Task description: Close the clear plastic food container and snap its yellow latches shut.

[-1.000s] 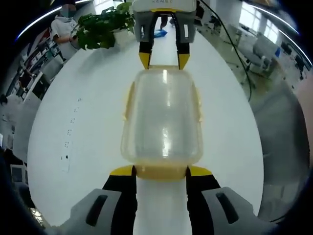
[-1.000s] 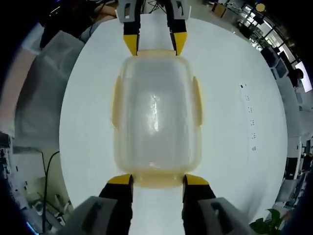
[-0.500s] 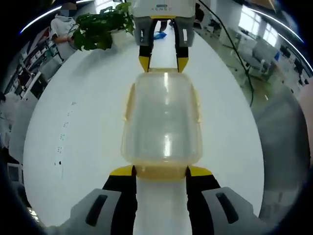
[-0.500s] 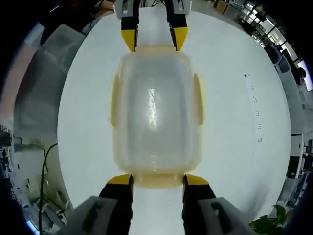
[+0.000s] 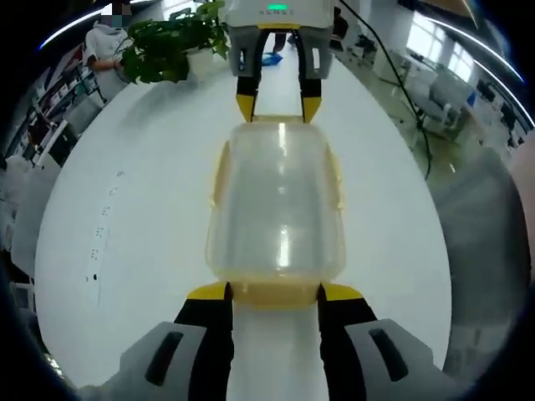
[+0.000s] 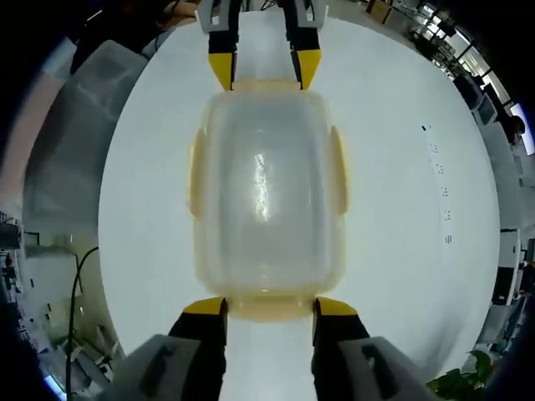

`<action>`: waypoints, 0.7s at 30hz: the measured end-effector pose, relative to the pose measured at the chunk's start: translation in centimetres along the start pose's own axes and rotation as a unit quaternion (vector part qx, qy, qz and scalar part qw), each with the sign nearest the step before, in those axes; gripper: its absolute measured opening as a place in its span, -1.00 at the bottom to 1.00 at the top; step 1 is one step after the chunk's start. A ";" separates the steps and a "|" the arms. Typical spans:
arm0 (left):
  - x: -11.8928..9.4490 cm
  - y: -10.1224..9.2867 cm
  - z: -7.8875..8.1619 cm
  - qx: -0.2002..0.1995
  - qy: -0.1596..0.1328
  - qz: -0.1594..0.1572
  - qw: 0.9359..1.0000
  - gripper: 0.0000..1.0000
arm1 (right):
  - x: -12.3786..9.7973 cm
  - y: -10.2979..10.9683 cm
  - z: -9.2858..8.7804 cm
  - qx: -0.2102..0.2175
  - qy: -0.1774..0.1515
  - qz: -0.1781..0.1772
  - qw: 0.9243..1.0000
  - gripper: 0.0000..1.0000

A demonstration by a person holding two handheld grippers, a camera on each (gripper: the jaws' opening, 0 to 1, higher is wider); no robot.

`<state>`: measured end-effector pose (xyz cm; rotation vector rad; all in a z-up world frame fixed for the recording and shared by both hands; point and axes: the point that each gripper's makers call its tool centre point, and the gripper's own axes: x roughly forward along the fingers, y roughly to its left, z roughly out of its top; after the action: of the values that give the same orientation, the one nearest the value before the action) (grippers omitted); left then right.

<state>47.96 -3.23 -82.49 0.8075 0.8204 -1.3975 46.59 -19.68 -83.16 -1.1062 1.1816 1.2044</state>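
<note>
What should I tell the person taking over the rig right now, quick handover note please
Left tongs: open, jaws straddling the latch at one short end of the container.
Right tongs: open, straddling the latch at the opposite short end; also seen across the container from the left gripper view.
Container: on the white table, lid on, lengthwise between the two tongs.
Done: lid appears seated.
Left: the long-side latches look flared outward, likely unsnapped; whether the end latches have clicked can't be told. Press each down and check.

Container [image 5: 277,209] between hand-held grippers, on table [image 5: 142,217]
</note>
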 end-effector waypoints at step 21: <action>-2.0 0.4 1.5 -0.130 -0.079 0.014 0.988 -0.21 | -2.1 0.3 0.9 0.104 -0.093 0.001 0.990 -0.21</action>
<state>48.35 -3.48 -80.03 0.4987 0.8428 -1.2802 46.39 -18.88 -81.04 -0.8192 1.1349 1.1311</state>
